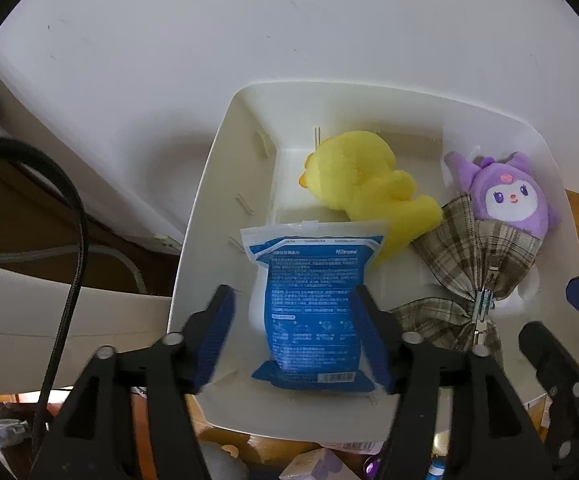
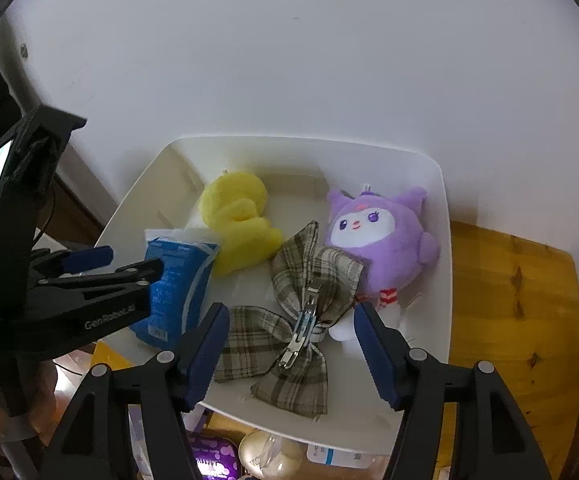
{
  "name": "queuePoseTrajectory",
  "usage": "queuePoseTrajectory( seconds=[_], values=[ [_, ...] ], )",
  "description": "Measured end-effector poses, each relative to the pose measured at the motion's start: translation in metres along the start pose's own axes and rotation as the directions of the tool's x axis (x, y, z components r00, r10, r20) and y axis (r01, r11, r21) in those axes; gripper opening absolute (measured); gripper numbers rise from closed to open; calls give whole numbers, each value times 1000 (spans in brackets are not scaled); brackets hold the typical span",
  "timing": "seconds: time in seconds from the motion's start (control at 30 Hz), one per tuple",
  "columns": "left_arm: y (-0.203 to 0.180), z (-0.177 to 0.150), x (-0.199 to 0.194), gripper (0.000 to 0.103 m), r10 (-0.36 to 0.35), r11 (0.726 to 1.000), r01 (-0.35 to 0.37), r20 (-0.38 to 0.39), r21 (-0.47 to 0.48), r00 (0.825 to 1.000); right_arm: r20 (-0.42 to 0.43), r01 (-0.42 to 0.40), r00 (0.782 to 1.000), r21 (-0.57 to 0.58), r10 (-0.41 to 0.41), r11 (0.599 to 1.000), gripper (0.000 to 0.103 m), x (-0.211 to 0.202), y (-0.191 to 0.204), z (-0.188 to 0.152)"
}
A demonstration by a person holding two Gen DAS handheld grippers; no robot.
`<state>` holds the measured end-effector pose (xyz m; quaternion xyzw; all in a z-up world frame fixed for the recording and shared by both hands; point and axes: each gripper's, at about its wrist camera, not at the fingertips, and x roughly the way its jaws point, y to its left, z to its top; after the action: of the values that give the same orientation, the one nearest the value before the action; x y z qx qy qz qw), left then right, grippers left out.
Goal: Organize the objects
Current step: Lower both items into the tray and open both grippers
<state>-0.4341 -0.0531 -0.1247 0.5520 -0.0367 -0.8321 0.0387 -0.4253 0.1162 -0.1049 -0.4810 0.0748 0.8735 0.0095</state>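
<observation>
Now, sorting into the white bin

Left gripper jaws apart around the blue packet, probably letting go; right gripper spread above the plaid bow; duck behind.

Right gripper open over plaid bow in tray; left gripper prob. holds blue pack.

One white bin is sitting here, and four things are lying in it. One is a yellow duck toy. One is a purple bunny toy. One is a checked bow clip. One is a blue packet.
</observation>
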Motion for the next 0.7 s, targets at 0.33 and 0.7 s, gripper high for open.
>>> queuePoseTrajectory(
  seconds=[0.33, 0.7],
  values=[
    [6, -4, -24, 85, -5, 1000, 5, 42, -13, 999, 2, 9, 1000, -8, -9, 1000, 66, -18, 3, -11],
    [21, -22, -90, 89, -19, 1000, 21, 126, -15, 992, 69, 53, 996, -40, -50, 998, 66, -86, 18, -22]
  ],
)
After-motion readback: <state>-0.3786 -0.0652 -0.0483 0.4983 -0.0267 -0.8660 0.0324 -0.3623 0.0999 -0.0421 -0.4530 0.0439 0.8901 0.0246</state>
